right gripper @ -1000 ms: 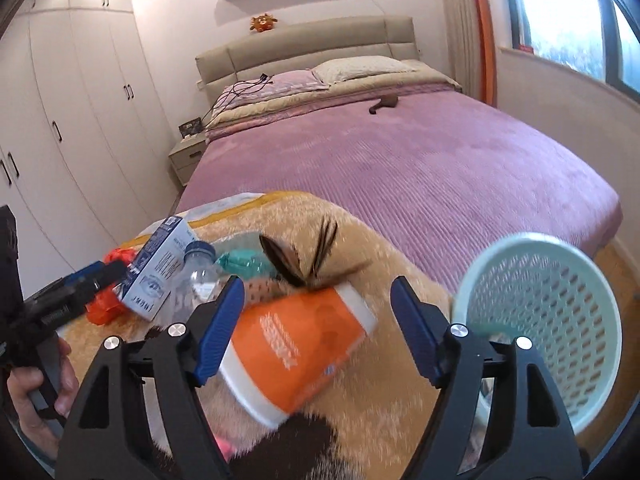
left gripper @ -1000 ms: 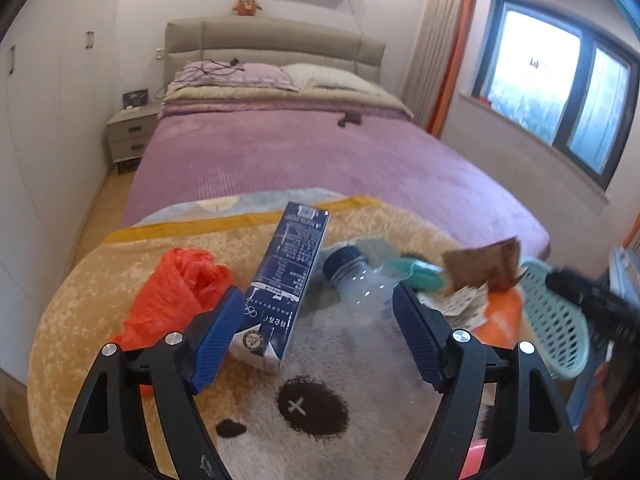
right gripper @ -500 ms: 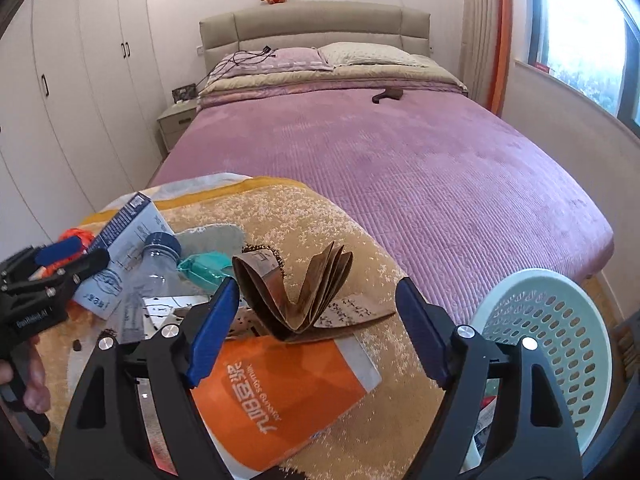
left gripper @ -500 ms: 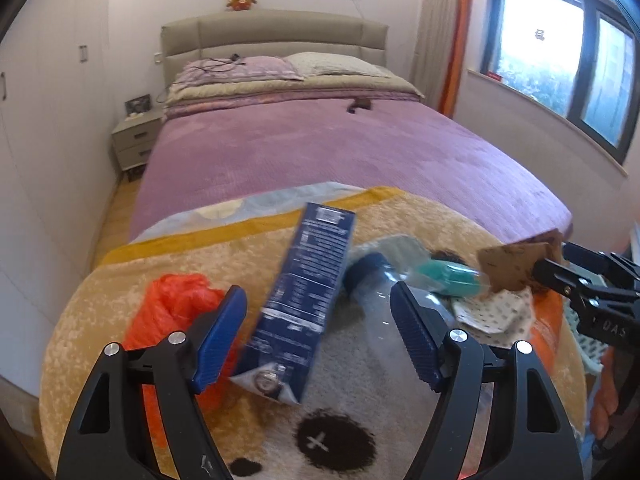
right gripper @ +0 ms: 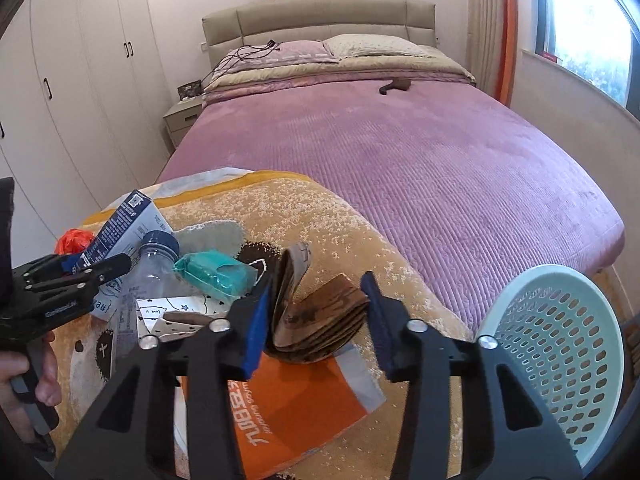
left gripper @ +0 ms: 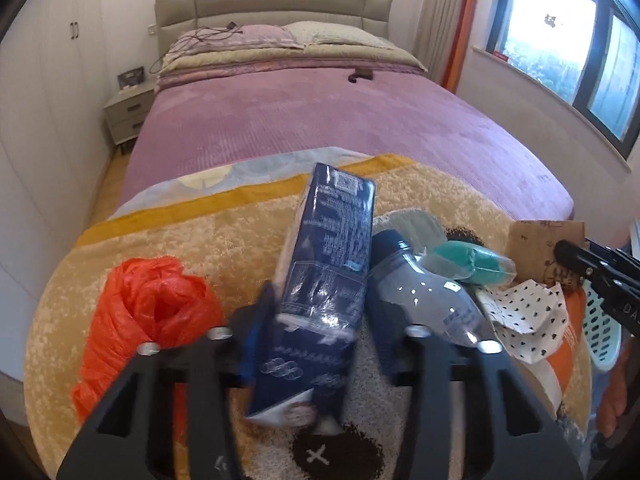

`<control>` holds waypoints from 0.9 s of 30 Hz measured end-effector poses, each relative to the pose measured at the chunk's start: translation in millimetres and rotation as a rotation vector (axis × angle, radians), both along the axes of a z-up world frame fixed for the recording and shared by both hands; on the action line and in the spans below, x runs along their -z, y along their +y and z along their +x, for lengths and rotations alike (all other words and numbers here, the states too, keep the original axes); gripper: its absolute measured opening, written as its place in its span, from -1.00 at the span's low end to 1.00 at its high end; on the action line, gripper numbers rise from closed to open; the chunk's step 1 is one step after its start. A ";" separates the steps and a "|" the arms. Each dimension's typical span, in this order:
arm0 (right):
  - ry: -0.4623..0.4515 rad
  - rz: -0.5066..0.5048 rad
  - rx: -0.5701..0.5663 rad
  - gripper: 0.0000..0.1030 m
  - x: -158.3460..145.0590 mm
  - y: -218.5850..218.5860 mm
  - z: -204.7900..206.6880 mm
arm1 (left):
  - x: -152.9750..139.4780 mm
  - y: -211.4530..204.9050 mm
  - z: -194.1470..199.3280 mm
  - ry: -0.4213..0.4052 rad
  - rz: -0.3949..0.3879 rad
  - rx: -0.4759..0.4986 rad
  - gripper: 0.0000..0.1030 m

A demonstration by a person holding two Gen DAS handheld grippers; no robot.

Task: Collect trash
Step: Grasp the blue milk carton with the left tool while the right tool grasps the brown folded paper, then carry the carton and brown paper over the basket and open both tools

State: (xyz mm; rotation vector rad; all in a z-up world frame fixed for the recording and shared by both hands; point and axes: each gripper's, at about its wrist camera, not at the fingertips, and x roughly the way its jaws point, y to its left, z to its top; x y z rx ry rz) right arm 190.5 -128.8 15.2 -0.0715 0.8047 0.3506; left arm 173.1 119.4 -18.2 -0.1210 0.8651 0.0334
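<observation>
My left gripper (left gripper: 320, 340) stands half-open around the light, stiff blue carton (left gripper: 326, 280), so I grip its flat sides, while my right gripper (right gripper: 316, 320) waits open around the folded brown paper (right gripper: 320, 320).

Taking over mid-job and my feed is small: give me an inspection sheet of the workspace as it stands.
Surface: plush tan blanket over the foot of a purple bed.
Job's things: blue carton, clear bottle, red plastic bag, teal packet, folded brown paper, orange envelope, dotted paper; mint basket at the bed's right.
Clutter: small brown item far up the bed.
Grippers: left gripper around the carton, blurred; right gripper open, straddling the brown paper.
Cables: black cable on the pillows.
Surroundings: wardrobe, nightstand, window.
</observation>
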 end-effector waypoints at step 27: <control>-0.249 0.134 0.205 -0.36 -71.7 -128.8 -51.3 | -104.5 -147.1 -32.5 -0.312 -0.100 0.261 -0.34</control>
